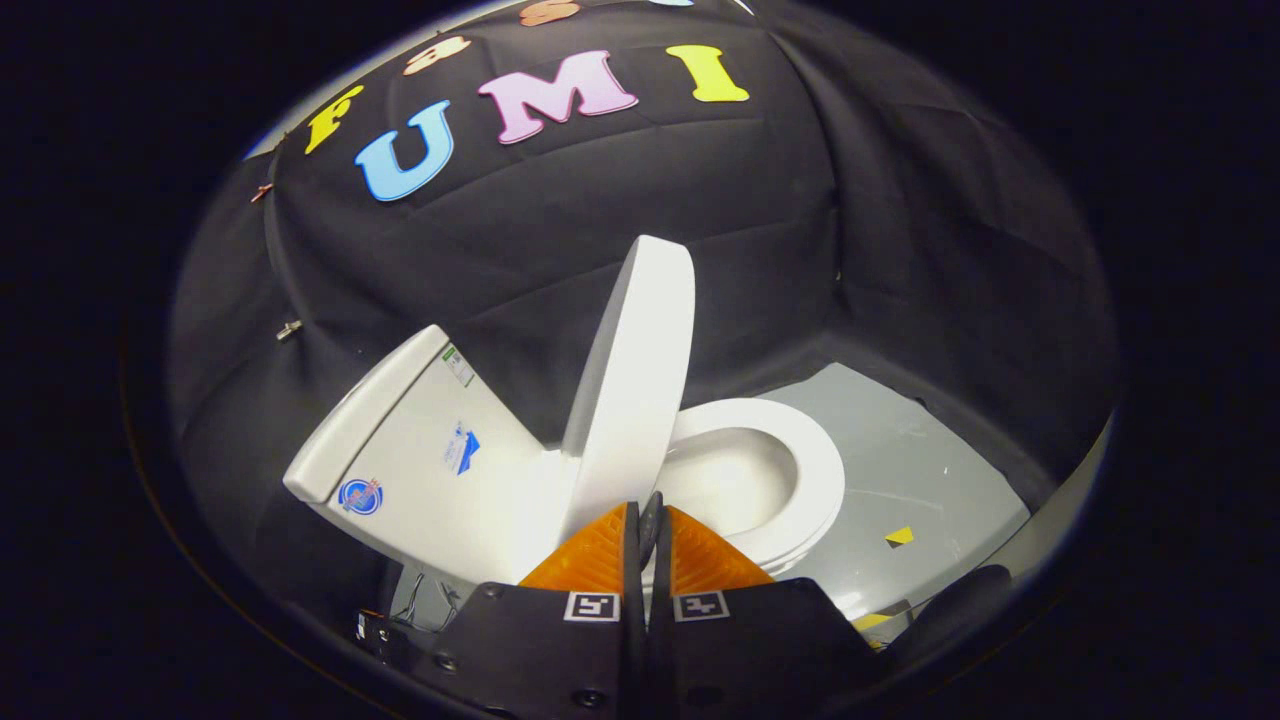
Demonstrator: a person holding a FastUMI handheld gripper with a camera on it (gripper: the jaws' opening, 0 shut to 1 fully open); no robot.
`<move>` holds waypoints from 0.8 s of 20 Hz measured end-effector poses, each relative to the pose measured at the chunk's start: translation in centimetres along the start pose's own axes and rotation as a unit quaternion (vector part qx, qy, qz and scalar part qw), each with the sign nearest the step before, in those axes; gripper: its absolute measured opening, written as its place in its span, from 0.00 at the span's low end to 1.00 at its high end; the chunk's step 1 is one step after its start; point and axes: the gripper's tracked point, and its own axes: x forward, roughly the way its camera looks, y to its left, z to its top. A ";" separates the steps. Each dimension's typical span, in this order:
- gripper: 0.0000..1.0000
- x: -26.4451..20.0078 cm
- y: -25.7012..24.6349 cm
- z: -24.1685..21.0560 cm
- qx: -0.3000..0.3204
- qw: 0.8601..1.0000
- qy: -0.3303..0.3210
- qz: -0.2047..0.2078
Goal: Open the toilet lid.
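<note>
A: Where is the smooth white oval plastic toilet lid (632, 385) now?

B: Raised near upright on the white ceramic toilet, tipped a little toward the boxy white cistern (420, 450), with the round white seat ring (815, 470) lying bare on the bowl's far side.

A: And the gripper (650, 510)?

B: Its fingers are pressed almost together, apparently pinching the lid's near edge; whether both pads truly press on it I cannot tell.

A: How should this step be finished well?

B: Ease the lid back along its hinge arc until it leans against the cistern, then release it gently. Don't twist, or the thin edge may slip out toward the grey floor (930, 470).
</note>
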 end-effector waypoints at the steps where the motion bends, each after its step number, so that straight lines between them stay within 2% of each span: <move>1: 0.05 -0.2 0.7 0.2 -0.008 1.000 -0.003 0.003; 8: 0.05 -1.1 6.5 1.2 -0.043 0.998 -0.018 0.038; 16: 0.05 -1.3 11.8 1.1 -0.091 0.994 -0.027 0.057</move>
